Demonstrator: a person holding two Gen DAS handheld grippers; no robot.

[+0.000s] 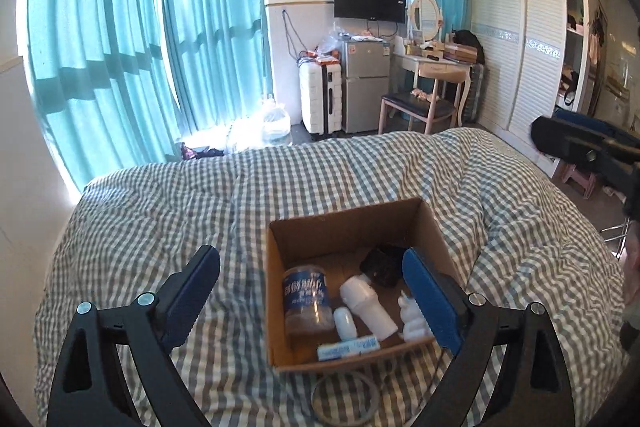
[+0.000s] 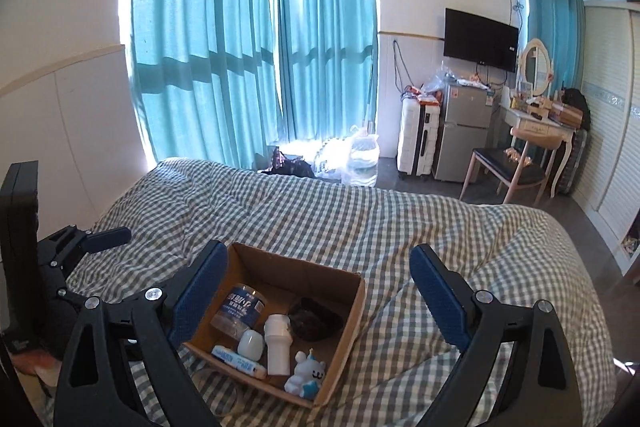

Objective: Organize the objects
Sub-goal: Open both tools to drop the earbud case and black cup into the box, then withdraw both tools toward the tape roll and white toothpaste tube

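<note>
Here, on the left, left gripper (image 1: 311, 291) spread wide with nothing between the blue pads, poised above the gingham-covered bed (image 1: 160, 219). Just beneath, lying flat on the cover against the near wall of the box, a thin clear ring (image 1: 345, 399). Centre, open cardboard box (image 2: 352, 315) resting on the bed, holding: a clear jar with a blue label (image 2: 239, 311) tipped on its side at the left, a small white rounded container (image 2: 251, 343) beside it, a flat blue-and-white tube (image 2: 239, 361) along the near wall, a white cylindrical bottle (image 2: 277, 347) in the middle, a dark crumpled item (image 2: 314, 323) toward the far right corner, a white cat figurine (image 2: 306, 375) at the near right. Further right, right gripper (image 2: 318, 297) likewise splayed and empty, raised over the box.
</note>
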